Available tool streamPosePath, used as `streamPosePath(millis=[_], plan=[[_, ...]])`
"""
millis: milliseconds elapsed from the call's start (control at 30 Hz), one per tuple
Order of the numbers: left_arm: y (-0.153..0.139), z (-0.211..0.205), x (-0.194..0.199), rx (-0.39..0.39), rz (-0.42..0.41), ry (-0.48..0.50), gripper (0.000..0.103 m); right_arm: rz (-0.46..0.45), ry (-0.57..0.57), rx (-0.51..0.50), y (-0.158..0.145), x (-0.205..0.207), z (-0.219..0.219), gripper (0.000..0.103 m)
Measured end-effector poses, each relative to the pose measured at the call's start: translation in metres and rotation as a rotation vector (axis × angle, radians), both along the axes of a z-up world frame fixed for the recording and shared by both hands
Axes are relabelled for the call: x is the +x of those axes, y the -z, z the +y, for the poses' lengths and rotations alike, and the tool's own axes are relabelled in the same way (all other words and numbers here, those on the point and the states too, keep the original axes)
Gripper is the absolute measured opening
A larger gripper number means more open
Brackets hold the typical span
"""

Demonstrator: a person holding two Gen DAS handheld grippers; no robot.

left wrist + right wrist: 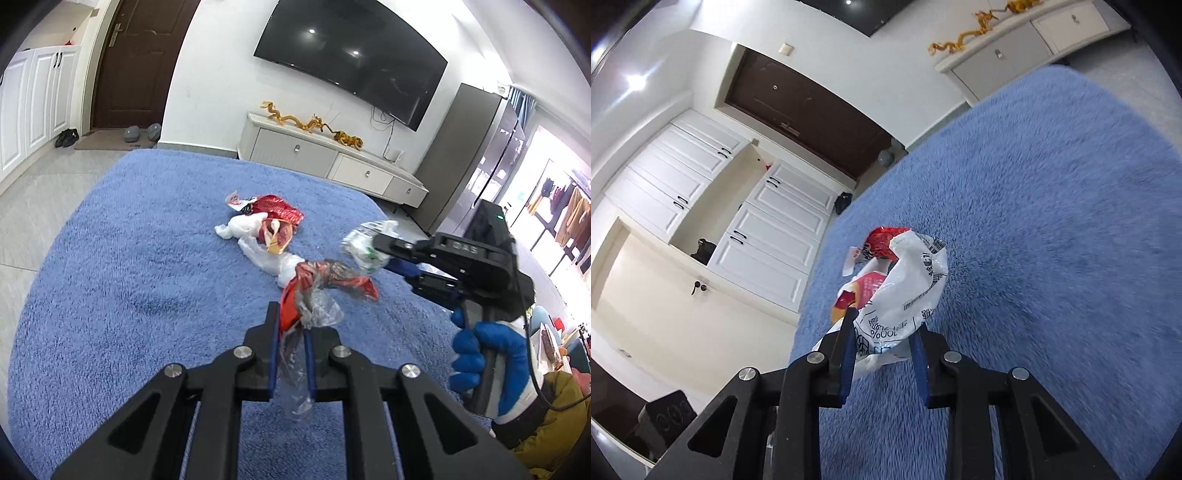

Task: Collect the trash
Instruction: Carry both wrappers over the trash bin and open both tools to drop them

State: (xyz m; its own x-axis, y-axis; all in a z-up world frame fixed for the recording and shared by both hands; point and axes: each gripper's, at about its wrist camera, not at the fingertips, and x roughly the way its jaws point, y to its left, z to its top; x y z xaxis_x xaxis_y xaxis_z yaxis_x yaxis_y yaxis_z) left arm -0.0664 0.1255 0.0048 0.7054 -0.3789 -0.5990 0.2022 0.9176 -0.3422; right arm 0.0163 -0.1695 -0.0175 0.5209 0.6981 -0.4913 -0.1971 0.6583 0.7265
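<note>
Over blue rug (129, 277), my left gripper (291, 332) clamps red-and-clear wrapper (314, 291), lifted. Right gripper (884, 334) pinches white printed wrapper (908, 288), jaws partly closed around it. Two pieces in hand. Pile of remaining trash (262, 225) on rug, roughly four wrappers, exact count unclear. I judge collection partway done.

- Left gripper (291, 332): bottom centre of left wrist view, jaws nearly together, clamped on crumpled red-and-clear wrapper (314, 291).
- Right gripper (884, 332): bottom centre of right wrist view, pads pressing white printed wrapper (908, 291).
- Right hand (484, 365): blue glove, lower right of left wrist view, wrapped around handle.
</note>
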Motion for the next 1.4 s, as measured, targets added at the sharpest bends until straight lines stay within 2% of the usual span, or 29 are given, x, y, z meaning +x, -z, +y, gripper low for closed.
streamPosePath(millis=[367,600,733,867,1067,1400], plan=[[-0.023,-0.033,-0.015,0.022,-0.030,0.068,0.011,-0.152,0.110,-0.009,-0.057,-0.066,-0.055,0.025],[-0.039,-0.088,-0.010,0.043,-0.054,0.195,0.011,-0.236,0.261,-0.059,-0.084,-0.117,-0.110,0.025],[-0.047,-0.129,-0.001,0.067,-0.070,0.274,0.011,-0.262,0.369,-0.082,-0.089,-0.142,-0.150,0.025],[-0.052,-0.184,0.013,0.090,-0.073,0.360,0.011,-0.253,0.475,-0.112,-0.084,-0.159,-0.187,0.025],[-0.050,-0.278,0.045,0.134,-0.061,0.490,0.011,-0.187,0.614,-0.116,-0.053,-0.166,-0.250,0.025],[-0.007,-0.417,0.095,0.185,0.010,0.634,0.011,-0.017,0.748,-0.130,0.018,-0.141,-0.330,0.025]])
